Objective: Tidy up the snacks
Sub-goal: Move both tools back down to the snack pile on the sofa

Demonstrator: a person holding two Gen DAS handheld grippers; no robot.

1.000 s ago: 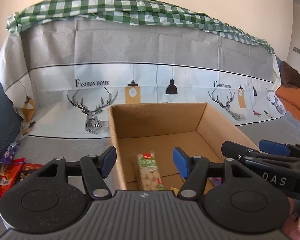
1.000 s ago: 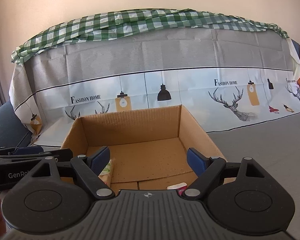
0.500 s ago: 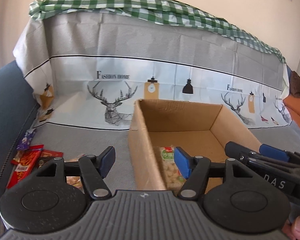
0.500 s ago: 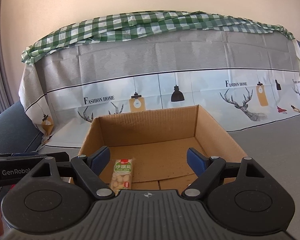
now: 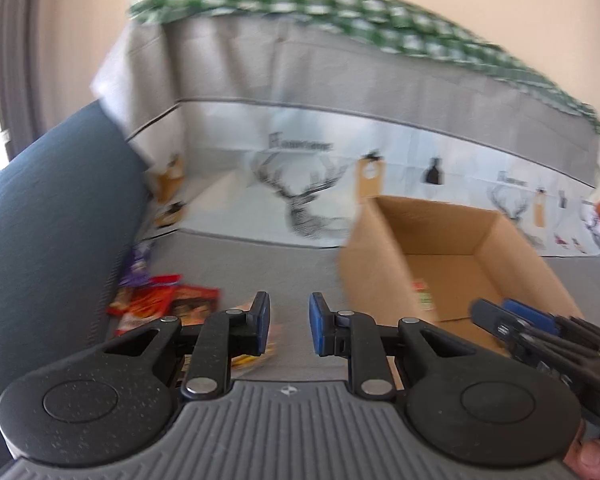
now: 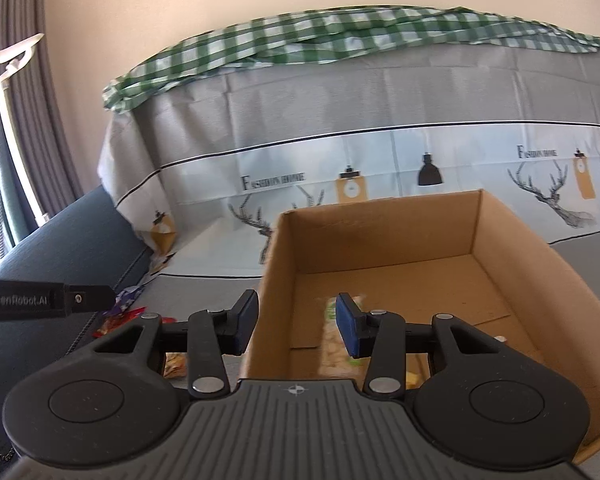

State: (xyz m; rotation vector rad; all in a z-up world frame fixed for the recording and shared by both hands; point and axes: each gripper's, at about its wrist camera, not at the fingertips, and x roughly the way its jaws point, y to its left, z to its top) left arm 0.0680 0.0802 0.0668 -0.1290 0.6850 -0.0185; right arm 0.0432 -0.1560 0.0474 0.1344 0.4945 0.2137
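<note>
A cardboard box (image 5: 380, 264) stands open on the grey sofa seat, with a green-labelled snack packet (image 6: 332, 344) lying in it. Loose snacks lie left of the box: red packets (image 5: 156, 304), a purple one (image 5: 138, 264) and a yellow-orange packet (image 5: 256, 354) under my left finger. My left gripper (image 5: 289, 322) hovers over the seat between the pile and the box, its jaws closing on nothing. My right gripper (image 6: 296, 324) is over the box's left wall (image 6: 272, 280), which shows in the gap. Its jaws are closing and the pads stay apart from the wall.
A sheet printed with deer and lamps (image 6: 380, 168) drapes the sofa back, with a green checked cloth (image 6: 340, 36) on top. A dark blue armrest (image 5: 48, 220) rises at the left. Curtains (image 6: 16, 120) hang beyond it. Each gripper shows at the edge of the other's view.
Both views have swung left, so the box sits further right and the snack pile has come into view. The jaws of both grippers have narrowed.
</note>
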